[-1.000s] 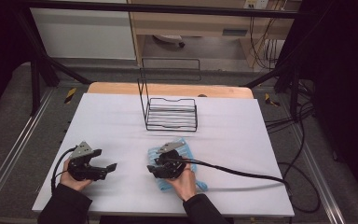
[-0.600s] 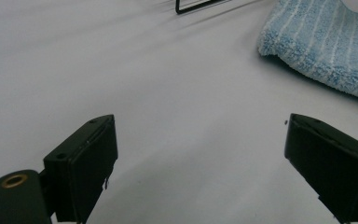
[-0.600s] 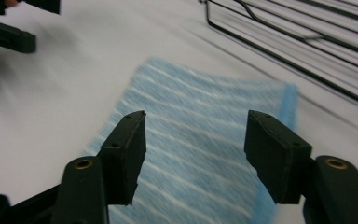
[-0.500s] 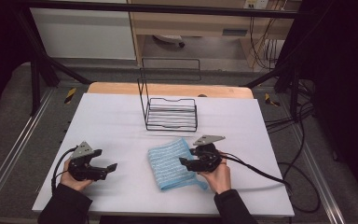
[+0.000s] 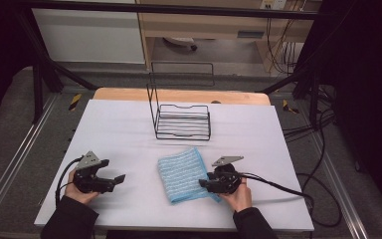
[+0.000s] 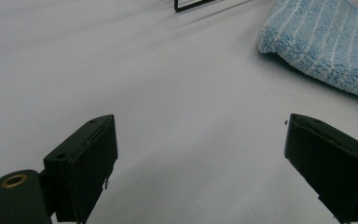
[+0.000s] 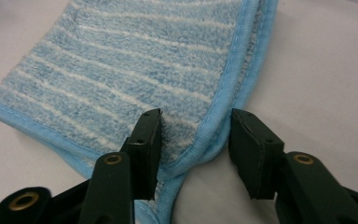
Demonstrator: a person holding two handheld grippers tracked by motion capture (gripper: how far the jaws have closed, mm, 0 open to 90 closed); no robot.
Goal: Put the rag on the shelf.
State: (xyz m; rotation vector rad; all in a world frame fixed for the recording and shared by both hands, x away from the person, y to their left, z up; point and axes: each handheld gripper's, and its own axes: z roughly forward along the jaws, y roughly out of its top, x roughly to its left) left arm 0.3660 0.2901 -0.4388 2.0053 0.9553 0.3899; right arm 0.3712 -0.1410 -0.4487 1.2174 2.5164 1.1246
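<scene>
Reaching in from the near edge of the white table (image 5: 129, 124), a person holds one two-jaw gripper in each hand. The right gripper (image 5: 203, 183) lies low at the right side of the single blue striped towel (image 5: 181, 174), pointing left across the table, the hand (image 5: 238, 195) wrapped around its body from behind and a black cable trailing off to the right. Seen along its own jaws, the right gripper (image 7: 193, 140) straddles the towel's (image 7: 135, 79) folded, hemmed edge: one jaw rests on the pile, the other stands off on the bare table just beside the hem. The jaws have just been closing, with the towel's edge between them, but they are still apart and do not pinch the cloth.

The left gripper (image 5: 120, 178) sits well apart from the towel, near the table's front left, held level in the left hand (image 5: 77, 191) and pointing right. Its jaws stand wide apart over bare table, gripping nothing, with the towel (image 6: 324, 44) ahead of them.

One black wire rack (image 5: 183, 121) stands behind the towel, toward the table's far side. Two grippers, one towel, one rack.
</scene>
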